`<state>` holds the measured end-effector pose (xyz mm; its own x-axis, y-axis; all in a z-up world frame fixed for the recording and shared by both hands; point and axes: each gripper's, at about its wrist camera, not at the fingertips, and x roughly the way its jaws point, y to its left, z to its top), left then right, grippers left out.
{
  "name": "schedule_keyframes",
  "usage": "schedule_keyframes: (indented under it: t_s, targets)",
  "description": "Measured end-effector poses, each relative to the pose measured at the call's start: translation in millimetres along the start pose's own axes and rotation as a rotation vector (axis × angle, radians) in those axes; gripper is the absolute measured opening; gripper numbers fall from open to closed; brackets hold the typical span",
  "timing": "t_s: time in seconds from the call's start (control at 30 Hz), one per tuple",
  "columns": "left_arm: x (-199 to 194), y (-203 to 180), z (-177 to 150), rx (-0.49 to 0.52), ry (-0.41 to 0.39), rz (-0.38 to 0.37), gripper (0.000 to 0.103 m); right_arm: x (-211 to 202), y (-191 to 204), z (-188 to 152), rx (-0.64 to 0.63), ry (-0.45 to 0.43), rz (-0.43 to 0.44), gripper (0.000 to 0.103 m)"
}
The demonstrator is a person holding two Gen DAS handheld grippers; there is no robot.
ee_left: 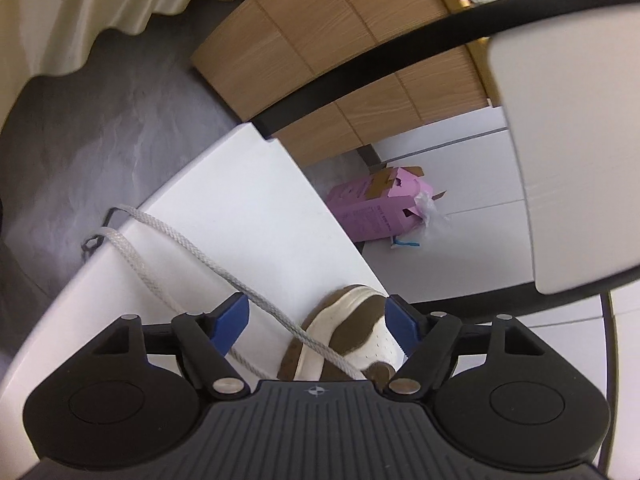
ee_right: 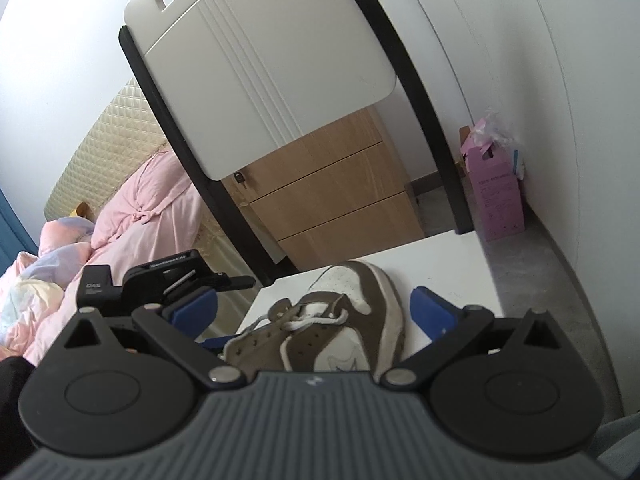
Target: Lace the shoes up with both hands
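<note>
Brown suede and white leather, that's the low sneaker (ee_right: 344, 320) lying on the white tabletop (ee_right: 448, 264), toe pointing away from the right wrist camera and eyelets facing up. White flat lace (ee_right: 316, 317) is threaded across the upper eyelets near the tongue, with a loose end trailing off toward the left side. Right gripper (ee_right: 314, 310) hangs just above the shoe with its blue pads (ee_right: 434, 312) spread wide, one on each side of the sneaker, gripping nothing. Over on the left wrist view, the left gripper (ee_left: 316, 320) is also spread wide, blue pads (ee_left: 230, 322) well apart, nothing pinched. A white braided cord (ee_left: 224, 272) runs diagonally across the tabletop (ee_left: 248, 208), passes between the pads and over the sneaker's toe (ee_left: 352, 332), and loops off the far edge. Left gripper's black body (ee_right: 160, 276) shows in the right view too, just beside the shoe's heel side. Behind stand a wooden drawer unit (ee_right: 336, 196), a pink cardboard box (ee_right: 496, 196) on the floor and pink bedding (ee_right: 132, 216).
</note>
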<state>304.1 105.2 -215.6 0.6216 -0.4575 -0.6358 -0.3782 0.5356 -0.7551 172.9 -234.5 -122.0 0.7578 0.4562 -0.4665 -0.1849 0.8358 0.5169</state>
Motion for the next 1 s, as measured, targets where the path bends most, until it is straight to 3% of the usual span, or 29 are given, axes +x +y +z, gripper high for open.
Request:
schedule_keyframes:
  t_s: [0.27, 0.4, 0.43, 0.67, 1.0]
  targets:
    - [19, 13, 8, -0.053, 0.007, -0.070, 0.052, -10, -5, -2, 0.029, -0.038, -0.046, 0.103]
    - [28, 13, 10, -0.049, 0.014, -0.091, 0.017, -6, 1, -5, 0.001, -0.040, -0.065, 0.103]
    - [30, 13, 11, -0.048, 0.014, -0.096, 0.012, -4, 2, -6, -0.007, -0.035, -0.077, 0.103]
    - [1, 40, 37, -0.151, -0.117, -0.138, 0.012, 4, 9, -11, -0.025, -0.016, -0.132, 0.103]
    - [-44, 83, 68, -0.272, -0.252, -0.133, 0.012, 11, 24, -10, -0.015, 0.005, -0.109, 0.103]
